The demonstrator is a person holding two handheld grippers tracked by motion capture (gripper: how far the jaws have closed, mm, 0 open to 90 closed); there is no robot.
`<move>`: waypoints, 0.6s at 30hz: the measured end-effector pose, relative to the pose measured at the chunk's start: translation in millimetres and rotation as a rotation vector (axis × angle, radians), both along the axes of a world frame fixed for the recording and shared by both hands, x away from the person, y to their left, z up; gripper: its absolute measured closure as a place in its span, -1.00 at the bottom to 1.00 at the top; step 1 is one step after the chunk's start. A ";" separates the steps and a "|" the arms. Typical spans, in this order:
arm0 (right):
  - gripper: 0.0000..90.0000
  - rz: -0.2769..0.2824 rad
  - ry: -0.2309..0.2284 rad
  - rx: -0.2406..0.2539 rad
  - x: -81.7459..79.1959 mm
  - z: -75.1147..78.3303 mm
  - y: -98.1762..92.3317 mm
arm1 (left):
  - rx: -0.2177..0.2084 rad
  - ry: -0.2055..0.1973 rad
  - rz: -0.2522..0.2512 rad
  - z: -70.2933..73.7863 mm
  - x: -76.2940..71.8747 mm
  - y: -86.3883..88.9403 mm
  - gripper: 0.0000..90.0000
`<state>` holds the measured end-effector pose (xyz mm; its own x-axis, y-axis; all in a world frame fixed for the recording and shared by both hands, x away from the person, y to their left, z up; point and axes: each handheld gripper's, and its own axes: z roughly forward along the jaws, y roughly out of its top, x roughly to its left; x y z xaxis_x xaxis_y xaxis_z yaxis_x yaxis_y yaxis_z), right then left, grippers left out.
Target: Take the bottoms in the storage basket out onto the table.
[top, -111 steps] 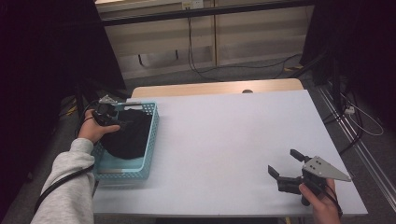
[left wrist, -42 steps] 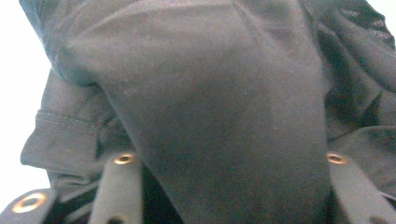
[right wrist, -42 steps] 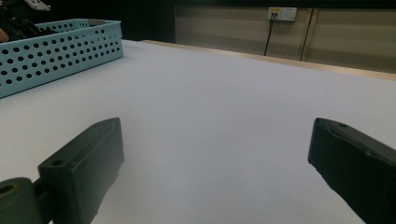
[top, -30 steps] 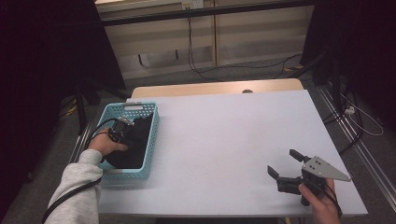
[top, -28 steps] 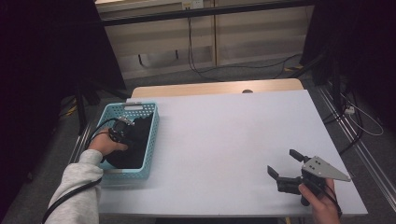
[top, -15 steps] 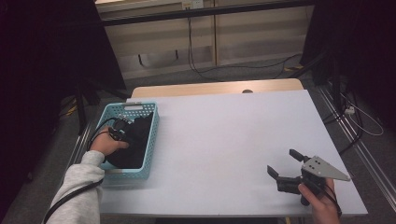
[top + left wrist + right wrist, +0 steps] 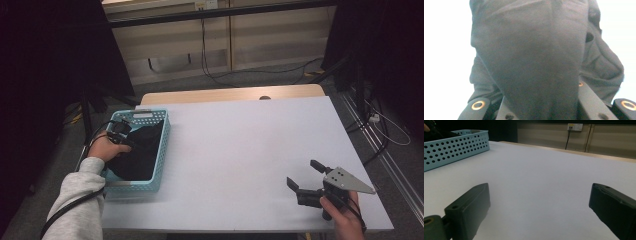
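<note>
Your left hand-held gripper, jaws just closing, pinches the dark, soft, creased cloth in the light-blue perforated basket at the worktop's nine o'clock edge.

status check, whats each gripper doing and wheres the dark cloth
Left gripper shut on dark cloth, jaws just closed, in blue basket. Right gripper open, low over white table. Nothing in the way.

the basket sits on the table at its nine o'clock edge, with the dark cloth lying in it. the left gripper is over the basket's near-left part. the right gripper is at the table's five o'clock corner, well apart.
</note>
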<state>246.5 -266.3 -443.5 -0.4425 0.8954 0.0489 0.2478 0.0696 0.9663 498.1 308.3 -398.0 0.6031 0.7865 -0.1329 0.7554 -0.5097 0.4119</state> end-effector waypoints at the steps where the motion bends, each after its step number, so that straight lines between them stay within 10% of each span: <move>1: -0.94 0.000 0.000 0.000 0.1 0.0 0.0 | -0.002 0.002 0.009 4.1 0.0 1.0 0.70; 18: -0.94 -0.003 -0.002 0.000 0.0 0.0 -1.1 | 0.014 -0.069 0.029 66.1 4.5 6.7 0.70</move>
<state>246.5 -267.4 -443.5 -0.4400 0.8967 0.0480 0.2466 0.0693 0.9666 502.6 315.0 -331.9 0.5875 0.8052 -0.0807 0.7398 -0.4940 0.4568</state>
